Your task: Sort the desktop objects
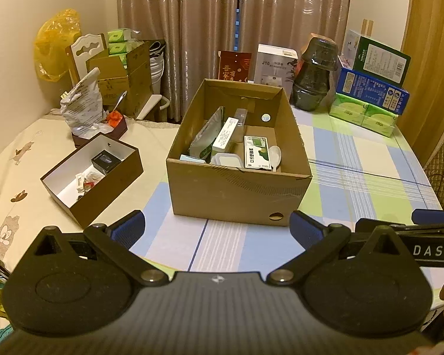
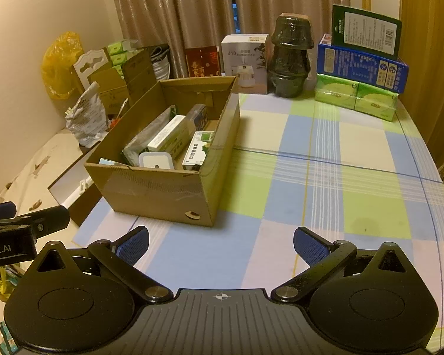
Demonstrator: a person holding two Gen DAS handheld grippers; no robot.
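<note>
An open cardboard box (image 1: 236,195) stands mid-table and holds medicine boxes (image 1: 257,152), a white lidded container (image 1: 226,159), a white spoon (image 1: 274,155) and a foil pouch (image 1: 205,139). It also shows in the right wrist view (image 2: 162,192). A smaller brown box with white lining (image 1: 103,189) sits to its left, holding a small black box (image 1: 106,161) and small items. My left gripper (image 1: 217,227) is open and empty, in front of the cardboard box. My right gripper (image 2: 220,245) is open and empty over the checked tablecloth, right of the box.
At the table's back stand a white product box (image 2: 245,62), a dark wrapped jar (image 2: 291,56), stacked blue and green boxes (image 2: 361,65) and tissue packs (image 2: 355,100). A foil bag (image 1: 83,103) sits back left. More cartons (image 1: 124,74) and a chair stand behind.
</note>
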